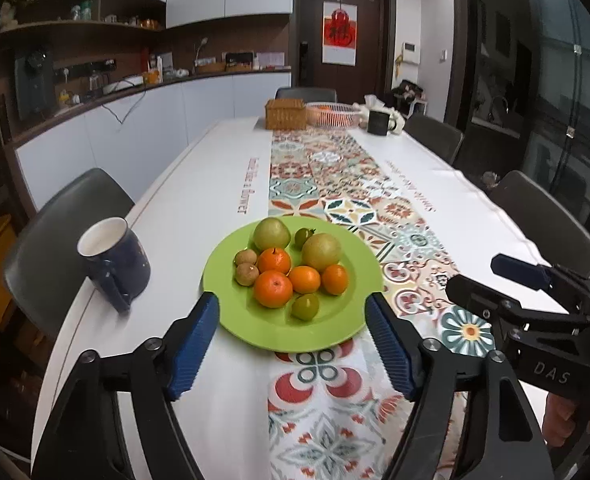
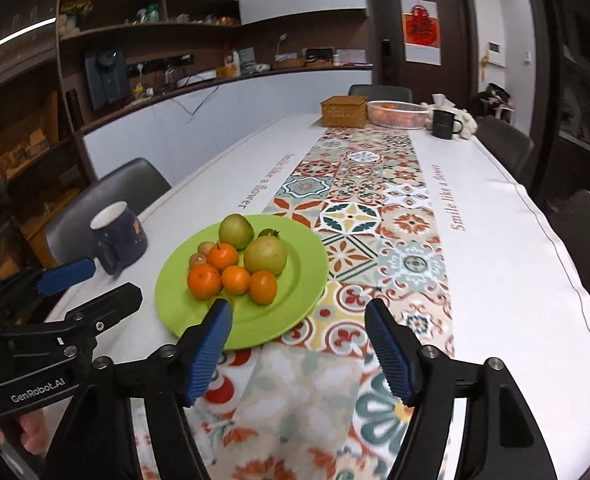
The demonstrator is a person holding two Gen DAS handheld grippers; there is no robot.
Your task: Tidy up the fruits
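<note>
A green plate [image 1: 337,322] [image 2: 183,308] on the table holds several oranges [image 1: 273,288] [image 2: 204,280], two green pears [image 1: 321,252] [image 2: 265,255], small green tomatoes [image 1: 305,306] and brown longans [image 1: 247,274]. My left gripper [image 1: 293,304] is open and empty, its fingers framing the plate's near rim. My right gripper [image 2: 299,312] is open and empty, just right of the plate's near edge. Each gripper shows in the other's view, the right [image 1: 487,276] and the left [image 2: 107,284].
A dark blue mug [image 1: 113,258] [image 2: 119,236] stands left of the plate. A patterned runner [image 1: 347,184] runs down the white table. At the far end are a wicker box [image 1: 286,113], a white basket [image 1: 331,114] and a black mug [image 1: 378,122]. Grey chairs [image 1: 61,240] surround the table.
</note>
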